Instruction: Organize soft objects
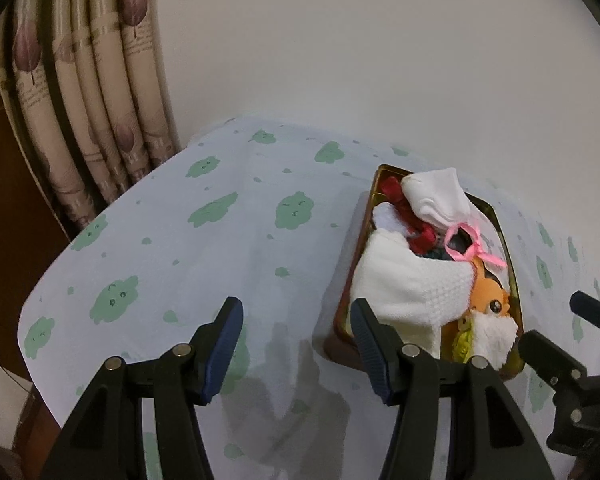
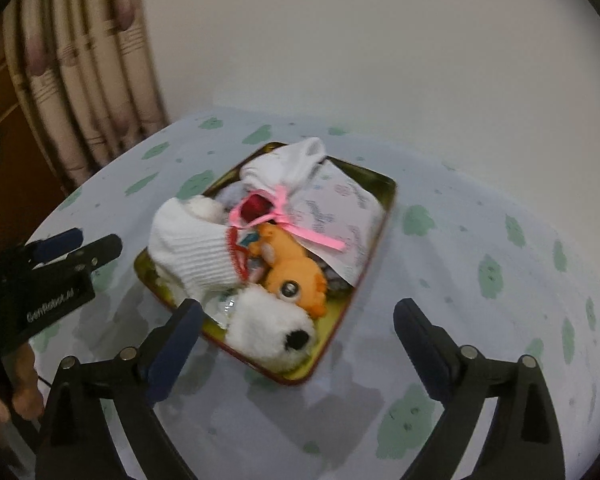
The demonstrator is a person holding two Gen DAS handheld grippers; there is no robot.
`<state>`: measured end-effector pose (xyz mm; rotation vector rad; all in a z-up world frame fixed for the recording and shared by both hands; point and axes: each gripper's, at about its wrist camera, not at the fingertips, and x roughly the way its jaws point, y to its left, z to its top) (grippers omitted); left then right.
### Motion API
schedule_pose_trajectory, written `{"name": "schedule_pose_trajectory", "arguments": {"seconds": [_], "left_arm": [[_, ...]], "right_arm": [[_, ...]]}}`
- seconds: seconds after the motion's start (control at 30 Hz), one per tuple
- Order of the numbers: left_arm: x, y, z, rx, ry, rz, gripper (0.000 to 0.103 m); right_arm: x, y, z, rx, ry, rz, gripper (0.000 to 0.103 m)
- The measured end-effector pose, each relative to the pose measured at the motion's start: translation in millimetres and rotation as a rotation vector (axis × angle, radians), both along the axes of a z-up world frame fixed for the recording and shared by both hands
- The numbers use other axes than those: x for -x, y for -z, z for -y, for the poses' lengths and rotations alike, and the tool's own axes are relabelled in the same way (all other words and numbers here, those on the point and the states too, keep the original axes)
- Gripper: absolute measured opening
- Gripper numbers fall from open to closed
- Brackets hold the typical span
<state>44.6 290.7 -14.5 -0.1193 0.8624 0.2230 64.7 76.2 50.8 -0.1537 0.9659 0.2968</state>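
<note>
A gold tin tray (image 1: pixel 510 264) (image 2: pixel 304 374) sits on the table, filled with soft things. In it lie a white waffle towel (image 1: pixel 404 284) (image 2: pixel 196 252), an orange plush toy (image 1: pixel 488 300) (image 2: pixel 296 276), a white fluffy plush (image 1: pixel 494 336) (image 2: pixel 268 328) with a black nose, a white pouch (image 1: pixel 436 200) (image 2: pixel 284 168) tied with pink ribbon, and something red (image 1: pixel 392 192). My left gripper (image 1: pixel 296 312) (image 2: pixel 98 239) is open over bare cloth left of the tray. My right gripper (image 2: pixel 298 312) (image 1: pixel 556 324) is open above the tray's near end, its pads clear of the fluffy plush.
A pale blue tablecloth (image 1: pixel 180 260) with green blobs covers the table, whose edge curves away on the left. A patterned curtain (image 1: pixel 92 100) and dark wood stand beyond that edge, a plain wall behind. A hand (image 2: pixel 20 380) holds the left gripper.
</note>
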Motion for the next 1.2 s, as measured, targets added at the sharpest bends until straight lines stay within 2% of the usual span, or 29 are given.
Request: {"name": "schedule_pose_trajectory", "arguments": {"seconds": [0.07, 0.2, 0.37, 1.2], "left_arm": [[1.4, 0.7, 1.8, -0.004, 0.006, -0.005, 0.057], [4.6, 3.7, 0.0, 0.04, 0.011, -0.02, 0.057], [5.7, 2.8, 4.8, 0.004, 0.016, -0.016, 0.057], [5.3, 3.5, 10.6, -0.005, 0.029, -0.017, 0.057]], "right_arm": [[3.2, -0.3, 1.9, 0.005, 0.028, -0.014, 0.095], [10.2, 2.0, 1.2, 0.021, 0.06, -0.034, 0.095], [18.2, 4.3, -1.9, 0.019, 0.069, -0.045, 0.095], [23.1, 15.7, 3.0, -0.009, 0.124, -0.091, 0.095]]}}
